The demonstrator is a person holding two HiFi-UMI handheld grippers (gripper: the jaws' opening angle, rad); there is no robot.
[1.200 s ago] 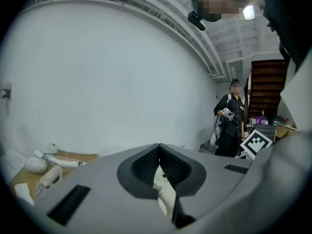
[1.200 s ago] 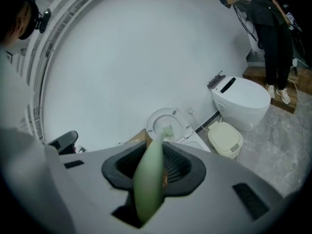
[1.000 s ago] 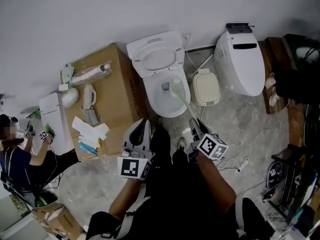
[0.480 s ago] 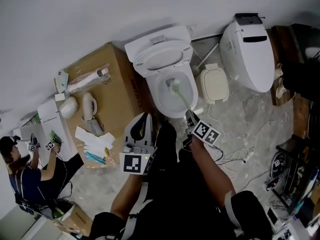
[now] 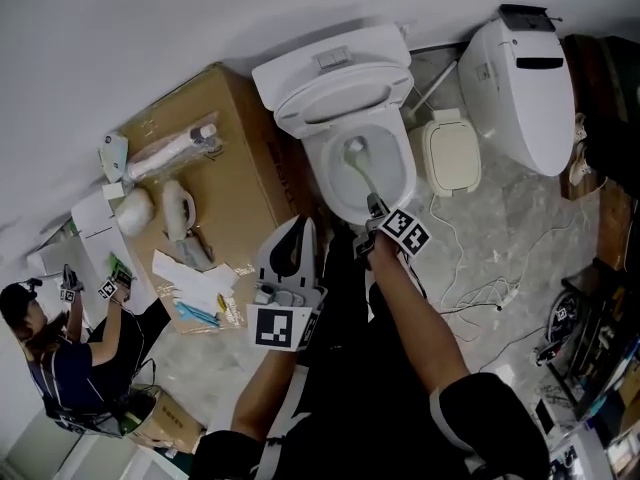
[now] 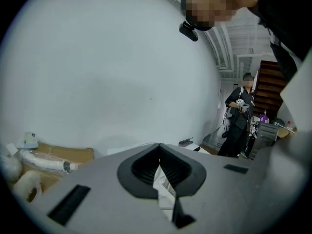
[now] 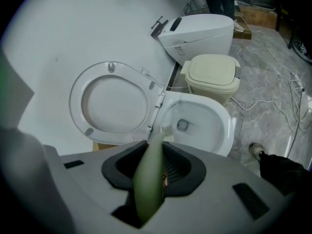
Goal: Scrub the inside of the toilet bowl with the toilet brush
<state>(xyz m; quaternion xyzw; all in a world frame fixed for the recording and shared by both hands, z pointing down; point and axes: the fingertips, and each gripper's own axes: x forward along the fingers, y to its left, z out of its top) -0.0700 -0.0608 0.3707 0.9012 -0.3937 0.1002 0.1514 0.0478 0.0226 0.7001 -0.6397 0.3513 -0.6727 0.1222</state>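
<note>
The white toilet bowl (image 5: 395,183) stands open with its lid (image 5: 335,73) raised against the wall. A toilet brush with a pale green handle (image 5: 362,180) reaches into the bowl, its white head (image 5: 354,149) near the back by the drain. My right gripper (image 5: 372,206) is at the bowl's front rim, shut on that handle. In the right gripper view the handle (image 7: 148,179) runs between the jaws to the brush head (image 7: 166,128) inside the bowl (image 7: 214,126). My left gripper (image 5: 298,222) hangs left of the bowl and points at the wall, its jaws shut on a crumpled white scrap (image 6: 163,191).
A cardboard box (image 5: 235,138) left of the toilet carries bottles and papers. A small lidded bin (image 5: 450,156) and a second white toilet (image 5: 525,78) stand to the right. Cables (image 5: 480,290) trail on the marble floor. A person (image 5: 60,363) sits at the far left.
My right gripper has pushed forward to the bowl's front rim and the brush head has slid toward the back of the bowl. The left gripper has hardly moved.
</note>
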